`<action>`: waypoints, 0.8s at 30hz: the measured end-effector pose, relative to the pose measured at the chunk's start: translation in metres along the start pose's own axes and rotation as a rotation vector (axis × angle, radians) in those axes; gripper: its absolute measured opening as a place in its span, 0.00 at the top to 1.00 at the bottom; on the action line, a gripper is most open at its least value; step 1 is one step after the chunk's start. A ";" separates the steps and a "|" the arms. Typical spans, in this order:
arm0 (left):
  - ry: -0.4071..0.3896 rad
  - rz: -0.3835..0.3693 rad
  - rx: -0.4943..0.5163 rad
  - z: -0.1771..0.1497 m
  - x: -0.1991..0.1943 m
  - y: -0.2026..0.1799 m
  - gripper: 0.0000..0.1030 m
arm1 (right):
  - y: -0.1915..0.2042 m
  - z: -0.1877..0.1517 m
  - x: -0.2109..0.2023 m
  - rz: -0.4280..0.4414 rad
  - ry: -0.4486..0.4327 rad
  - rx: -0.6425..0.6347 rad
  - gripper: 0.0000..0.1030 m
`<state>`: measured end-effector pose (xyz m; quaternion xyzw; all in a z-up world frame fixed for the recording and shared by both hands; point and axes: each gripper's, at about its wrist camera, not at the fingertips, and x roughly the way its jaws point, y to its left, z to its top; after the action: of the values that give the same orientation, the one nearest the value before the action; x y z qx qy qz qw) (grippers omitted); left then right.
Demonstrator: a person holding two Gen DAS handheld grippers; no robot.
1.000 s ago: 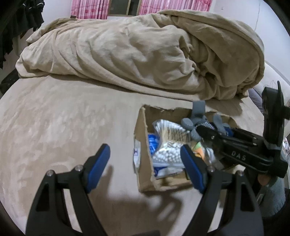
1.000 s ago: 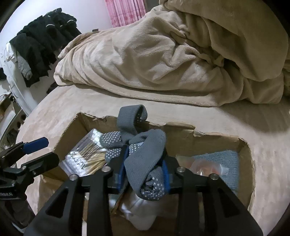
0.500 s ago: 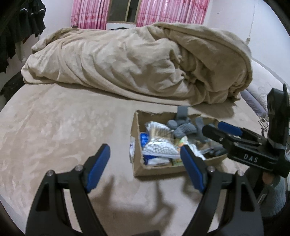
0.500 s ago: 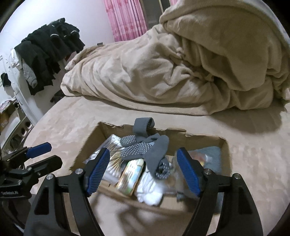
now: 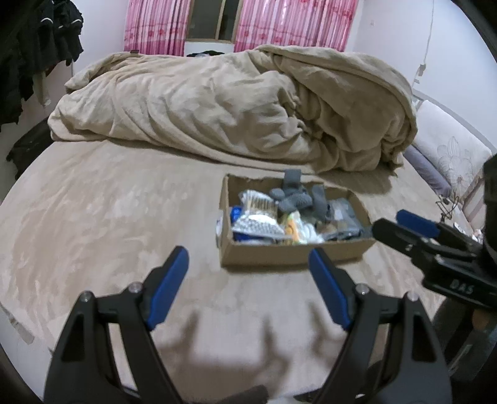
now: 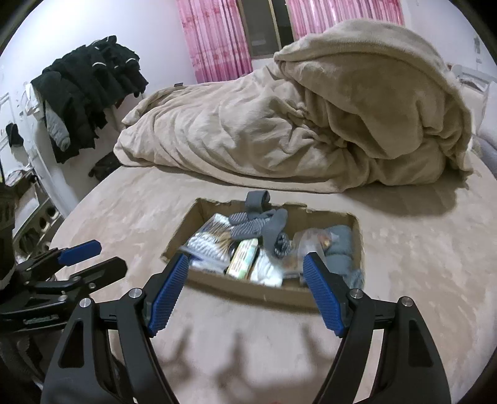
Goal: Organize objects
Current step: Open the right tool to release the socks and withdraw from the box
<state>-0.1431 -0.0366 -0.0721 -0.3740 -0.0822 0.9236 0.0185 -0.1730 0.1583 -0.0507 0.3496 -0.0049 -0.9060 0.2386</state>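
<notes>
An open cardboard box sits on the beige bed. Grey dotted socks lie on top of its contents, beside a pack of cotton swabs, a white packet and a grey-blue cloth. My left gripper is open and empty, held back from the box's near left corner. My right gripper is open and empty too, above the box's near wall. Each gripper shows in the other's view: the right gripper at the right edge, the left gripper at the left edge.
A crumpled beige duvet is heaped across the far half of the bed. Dark clothes hang on a rack at the left. Pink curtains frame a window. A pale patterned cushion lies at the right.
The right gripper, shut on the grey socks over the box, let them go into it. Both grippers pulled back and up, so the box looks smaller and farther.
</notes>
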 end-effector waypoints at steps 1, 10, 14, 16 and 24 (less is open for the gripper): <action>0.000 0.008 0.004 -0.003 -0.002 -0.001 0.21 | 0.002 -0.002 -0.004 -0.002 0.001 -0.002 0.23; 0.001 0.017 0.005 -0.031 -0.028 -0.006 0.20 | 0.010 -0.029 -0.040 0.008 0.009 0.025 0.22; 0.003 -0.003 0.003 -0.041 -0.039 -0.007 0.07 | 0.014 -0.039 -0.051 -0.012 0.000 0.017 0.12; -0.002 0.005 0.009 -0.046 -0.044 -0.009 0.06 | 0.015 -0.044 -0.055 -0.014 -0.006 0.015 0.10; -0.022 0.000 0.014 -0.060 -0.062 -0.014 0.06 | 0.020 -0.058 -0.072 -0.032 -0.032 0.010 0.10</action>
<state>-0.0574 -0.0203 -0.0695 -0.3635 -0.0759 0.9283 0.0200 -0.0816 0.1815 -0.0457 0.3364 -0.0078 -0.9151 0.2223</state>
